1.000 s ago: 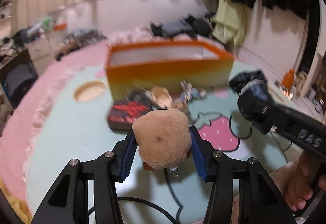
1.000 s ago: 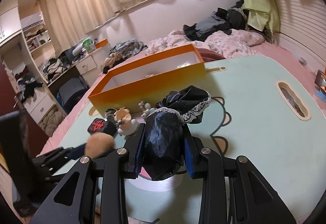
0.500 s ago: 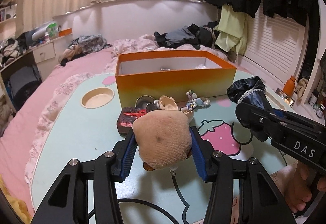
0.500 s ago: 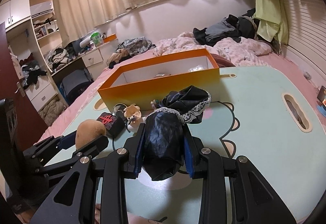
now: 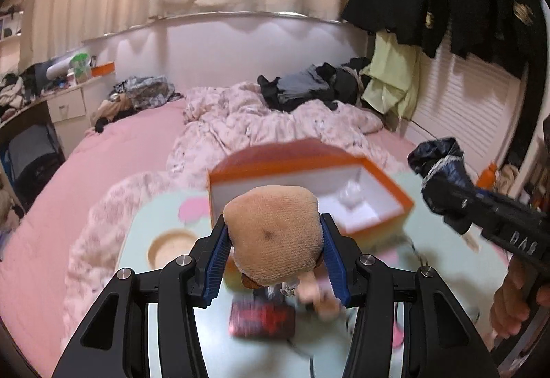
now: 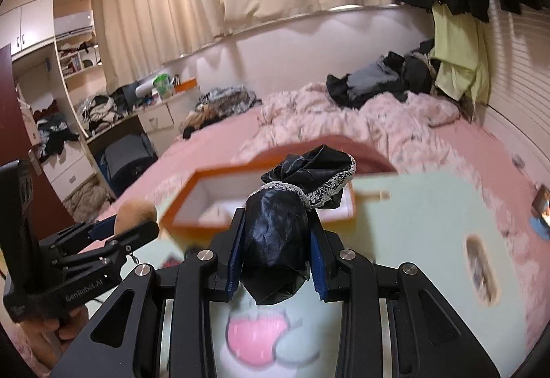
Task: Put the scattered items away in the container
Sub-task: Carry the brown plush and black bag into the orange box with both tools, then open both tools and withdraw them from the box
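Our left tool (image 5: 273, 256) is clenched on a tan plush toy (image 5: 273, 233), its blue pads (image 5: 216, 264) pressed into both sides of the soft body. Our right tool (image 6: 275, 262) is clamped on a black pouch (image 6: 275, 237) with a white lace trim (image 6: 326, 187) at its bunched neck; the pouch's top flares out past the fingertips. In the left view the right tool shows at the right edge, with a hand (image 5: 512, 305) on its grip. Both held things are up off the desk (image 6: 422, 240), in front of the orange box (image 5: 378, 187), which stands open with white inner walls and a small pale thing lying inside. Below the plush, a dark red-and-black item (image 5: 263, 317) and some small blurred figures lie on the mint desk near the box. Beyond the box a pink bed (image 5: 137, 144) carries a rumpled quilt (image 5: 261, 120) and dark clothes (image 5: 306, 89).
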{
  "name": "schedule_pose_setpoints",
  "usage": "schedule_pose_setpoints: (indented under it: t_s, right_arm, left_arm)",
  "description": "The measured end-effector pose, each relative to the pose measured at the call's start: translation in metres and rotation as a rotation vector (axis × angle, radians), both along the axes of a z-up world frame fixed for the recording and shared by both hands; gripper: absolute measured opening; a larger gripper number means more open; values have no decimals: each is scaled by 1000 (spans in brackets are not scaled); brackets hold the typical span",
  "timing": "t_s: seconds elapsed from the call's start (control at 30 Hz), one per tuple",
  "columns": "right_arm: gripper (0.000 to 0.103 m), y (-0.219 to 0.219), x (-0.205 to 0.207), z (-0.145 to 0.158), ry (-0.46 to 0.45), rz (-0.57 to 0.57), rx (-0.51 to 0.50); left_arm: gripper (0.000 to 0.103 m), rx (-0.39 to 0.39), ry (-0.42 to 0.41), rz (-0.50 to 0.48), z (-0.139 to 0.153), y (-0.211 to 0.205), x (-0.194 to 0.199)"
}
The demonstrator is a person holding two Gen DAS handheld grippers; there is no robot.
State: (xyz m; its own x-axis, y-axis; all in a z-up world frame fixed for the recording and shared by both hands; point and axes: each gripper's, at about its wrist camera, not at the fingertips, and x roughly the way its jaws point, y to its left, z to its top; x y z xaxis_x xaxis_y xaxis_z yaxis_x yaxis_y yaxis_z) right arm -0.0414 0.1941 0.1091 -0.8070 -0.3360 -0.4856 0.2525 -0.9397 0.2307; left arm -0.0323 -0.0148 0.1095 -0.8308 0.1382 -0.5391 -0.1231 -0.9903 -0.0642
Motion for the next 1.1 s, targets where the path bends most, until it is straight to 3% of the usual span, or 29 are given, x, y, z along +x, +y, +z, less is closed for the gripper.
schedule_pose_setpoints:
  t_s: [0.1, 0.23, 0.4, 0.53, 0.7, 0.93, 1.1]
  right_arm:
    - [34, -7, -34, 7, -42, 15, -9]
    - [34, -20, -77, -4, -121, 31, 2]
    - [36, -37, -112, -34, -194, 8, 115]
    - [44, -33, -127, -48, -257, -28, 119]
    - [71, -15, -120, -43, -247, -77, 53]
    - [72, 3, -81, -26, -204, -22, -46]
    - [72, 20, -32, -23, -146, -19, -74]
  left_arm:
    - [50, 20, -7, -4, 11, 3, -31]
    - [50, -35, -50, 19, 1, 12, -71]
    - [51, -60, -107, 21, -16, 12, -94]
    - [69, -52, -175, -12, -28, 13, -106]
    - [78, -73, -127, 0, -24, 12, -90]
    - [84, -8, -53, -40, -9, 2, -38]
    - [89, -22, -32, -29, -22, -7, 14]
